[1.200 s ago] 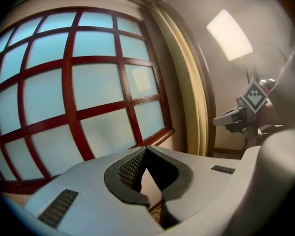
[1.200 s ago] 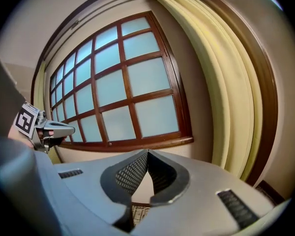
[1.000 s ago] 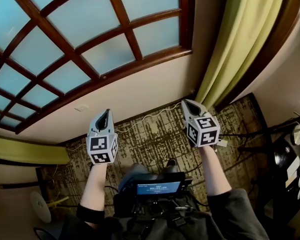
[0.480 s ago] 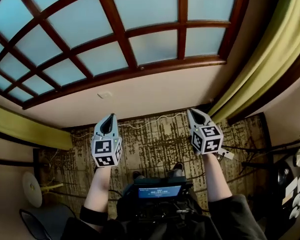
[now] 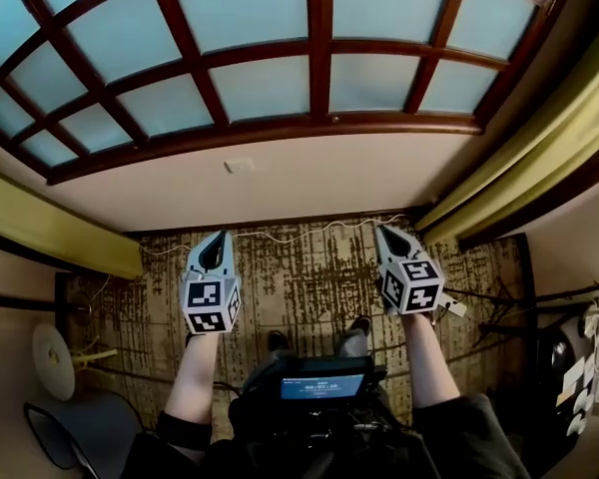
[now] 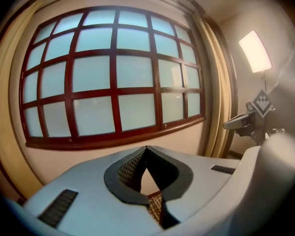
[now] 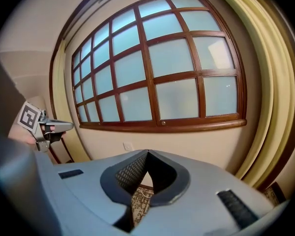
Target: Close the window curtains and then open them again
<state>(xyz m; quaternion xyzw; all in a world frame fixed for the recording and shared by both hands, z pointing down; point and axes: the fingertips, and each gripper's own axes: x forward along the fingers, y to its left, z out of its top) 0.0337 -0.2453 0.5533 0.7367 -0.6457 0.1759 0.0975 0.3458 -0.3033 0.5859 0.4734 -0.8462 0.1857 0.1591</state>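
I am facing the window (image 5: 280, 78), the left curtain (image 5: 50, 230) and right curtain (image 5: 539, 138) hanging bunched at its sides: fitting either before closing or after reopening. I am holding the left gripper (image 5: 217, 239) and right gripper (image 5: 387, 233) pinched together, gripping nothing.

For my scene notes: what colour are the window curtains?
Plain yellow-green; the curtains show best in the head view.
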